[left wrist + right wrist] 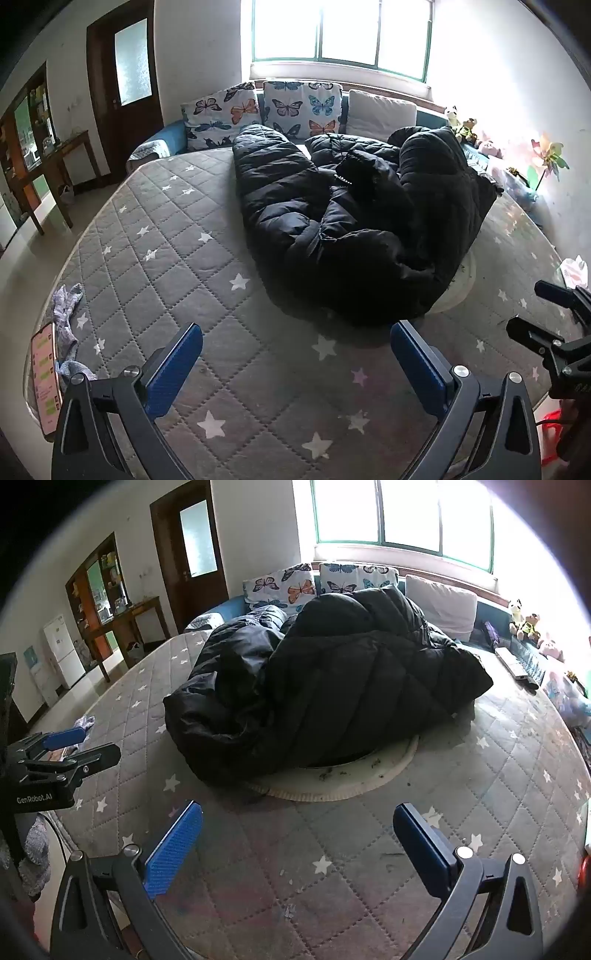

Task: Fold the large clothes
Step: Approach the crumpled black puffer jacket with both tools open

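A large black puffer coat [351, 221] lies bunched in a heap on the grey star-quilted mattress [166, 258]. It also shows in the right wrist view [325, 694], partly over a round white mat [343, 786]. My left gripper [295, 350] is open and empty, above the mattress just short of the coat's near edge. My right gripper [297, 830] is open and empty, a little short of the mat. The right gripper shows at the right edge of the left wrist view [546, 314], and the left gripper at the left edge of the right wrist view [85, 746].
Butterfly pillows [266, 110] and a white cushion [380, 110] line the far side under the window. A phone [46, 376] and grey socks [66, 314] lie at the mattress's left edge. Plush toys [524, 622] and a remote [513, 664] sit at the right. A wooden table [62, 162] stands by the door.
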The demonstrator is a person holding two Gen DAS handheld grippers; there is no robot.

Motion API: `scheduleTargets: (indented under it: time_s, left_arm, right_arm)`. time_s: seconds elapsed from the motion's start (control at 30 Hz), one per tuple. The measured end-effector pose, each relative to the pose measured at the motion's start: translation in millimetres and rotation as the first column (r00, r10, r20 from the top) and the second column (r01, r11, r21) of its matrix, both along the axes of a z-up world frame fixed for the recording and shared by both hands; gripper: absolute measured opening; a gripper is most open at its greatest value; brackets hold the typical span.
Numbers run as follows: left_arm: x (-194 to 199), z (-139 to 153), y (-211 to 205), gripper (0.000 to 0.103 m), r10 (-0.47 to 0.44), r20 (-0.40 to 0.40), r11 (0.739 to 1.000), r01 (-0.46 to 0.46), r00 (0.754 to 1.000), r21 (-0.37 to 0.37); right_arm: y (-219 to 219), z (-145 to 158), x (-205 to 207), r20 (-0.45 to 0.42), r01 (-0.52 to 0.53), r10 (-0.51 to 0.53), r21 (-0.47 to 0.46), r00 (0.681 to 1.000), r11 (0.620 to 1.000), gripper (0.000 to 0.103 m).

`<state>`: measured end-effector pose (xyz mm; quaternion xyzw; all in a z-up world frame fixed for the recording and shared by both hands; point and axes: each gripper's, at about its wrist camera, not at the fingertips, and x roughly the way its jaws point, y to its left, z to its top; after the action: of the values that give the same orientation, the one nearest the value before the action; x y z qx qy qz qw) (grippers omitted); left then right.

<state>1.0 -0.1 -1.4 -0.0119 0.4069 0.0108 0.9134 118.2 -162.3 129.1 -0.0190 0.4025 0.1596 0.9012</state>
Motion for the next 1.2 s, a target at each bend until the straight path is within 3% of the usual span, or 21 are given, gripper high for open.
scheduleTargets:
  time_s: [0.1, 1.2]
  left_arm:
    - [2.7, -4.0, 0.5, 0.103, 0.001, -0.029, 1.000, -0.001, 1.000, -0.006]
    - [14.5, -6.6, 0.5, 0.103, -0.010, -0.023, 1.000, 0.010, 1.000, 0.016]
  right_arm:
    - [0.1, 0.2, -0.2, 0.006, -0.002, 0.002, -0.008, 1.000, 1.000, 0.103]
    - [10.3, 4.2, 15.0, 0.010, -0.002, 0.002, -0.049, 1.000, 0.999, 0.103]
